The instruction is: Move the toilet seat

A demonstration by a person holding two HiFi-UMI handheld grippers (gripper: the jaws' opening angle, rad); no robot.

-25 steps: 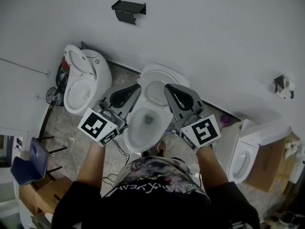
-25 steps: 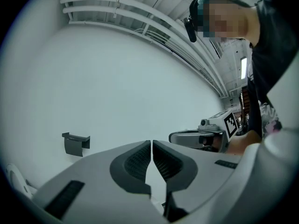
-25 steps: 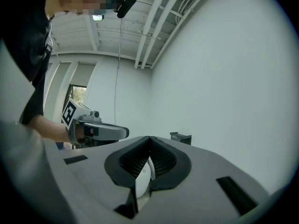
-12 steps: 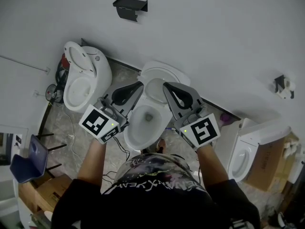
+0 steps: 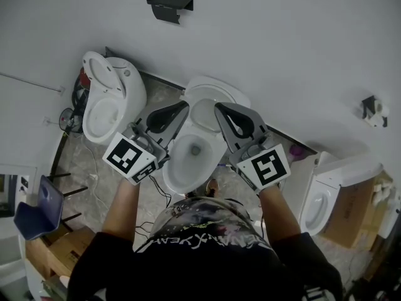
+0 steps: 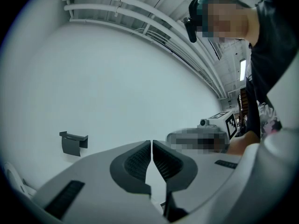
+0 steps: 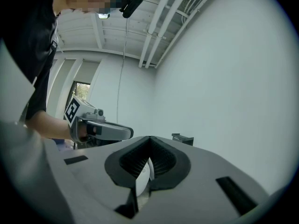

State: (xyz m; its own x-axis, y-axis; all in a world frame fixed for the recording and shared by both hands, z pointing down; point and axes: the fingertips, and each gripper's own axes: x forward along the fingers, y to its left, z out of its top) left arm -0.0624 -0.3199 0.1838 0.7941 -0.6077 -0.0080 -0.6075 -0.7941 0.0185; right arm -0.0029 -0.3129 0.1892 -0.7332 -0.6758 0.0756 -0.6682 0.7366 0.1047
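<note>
The middle white toilet [image 5: 188, 158] stands against the wall with its seat and lid [image 5: 213, 96] raised; I cannot tell the seat from the lid. I hold both grippers level above the bowl, side by side, pointing at the wall. My left gripper [image 5: 184, 106] is shut with nothing in it, its ribbed pads [image 6: 140, 160] closed together. My right gripper [image 5: 218, 108] is also shut and empty, and a sliver of white toilet [image 7: 141, 176] shows below its pads. Neither gripper touches the toilet. Each gripper view shows the other gripper beside it.
A second toilet [image 5: 106, 102] stands to the left and a third [image 5: 326, 199] to the right. A black holder [image 5: 169, 5] hangs on the wall above, and a paper holder [image 5: 374, 111] at far right. A blue chair [image 5: 39, 209] and cardboard boxes [image 5: 69, 249] sit at lower left.
</note>
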